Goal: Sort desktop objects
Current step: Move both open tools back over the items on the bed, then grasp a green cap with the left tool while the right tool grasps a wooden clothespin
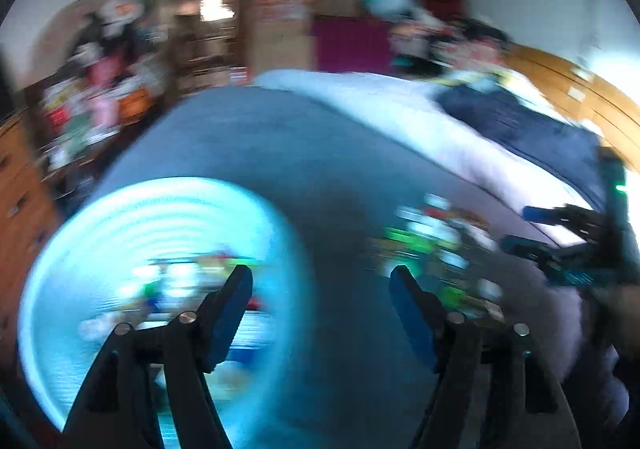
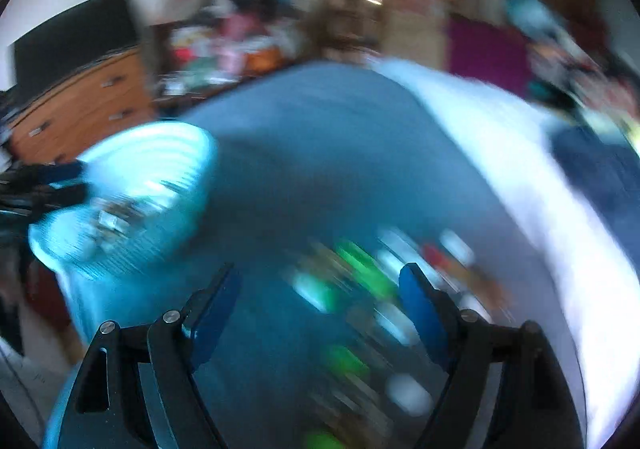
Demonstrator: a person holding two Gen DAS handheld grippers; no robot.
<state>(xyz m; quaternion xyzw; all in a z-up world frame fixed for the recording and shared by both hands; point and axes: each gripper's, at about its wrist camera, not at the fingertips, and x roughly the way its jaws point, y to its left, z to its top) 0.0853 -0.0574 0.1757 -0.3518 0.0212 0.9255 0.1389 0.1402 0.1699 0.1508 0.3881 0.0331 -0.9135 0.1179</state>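
Both views are smeared by motion blur. A round light-blue ribbed basket (image 1: 132, 233) sits on a blue cloth (image 1: 300, 153) with several small colourful items inside. A loose pile of small objects (image 1: 436, 241), green, white and red, lies to its right. My left gripper (image 1: 320, 277) is open above the cloth, between the basket and the pile, holding nothing. My right gripper (image 2: 320, 273) is open over the near edge of the pile (image 2: 360, 289), pads apart and touching nothing. The basket (image 2: 152, 185) shows at left in the right wrist view. Each gripper appears in the other's view: the right gripper (image 1: 520, 228) and the left gripper (image 2: 60, 181).
A white sheet (image 1: 400, 109) and a dark blue garment (image 1: 520, 121) lie past the blue cloth. A wooden dresser (image 2: 80, 101) with a dark screen on it stands at the left. Cluttered shelves (image 1: 100, 89) line the back wall.
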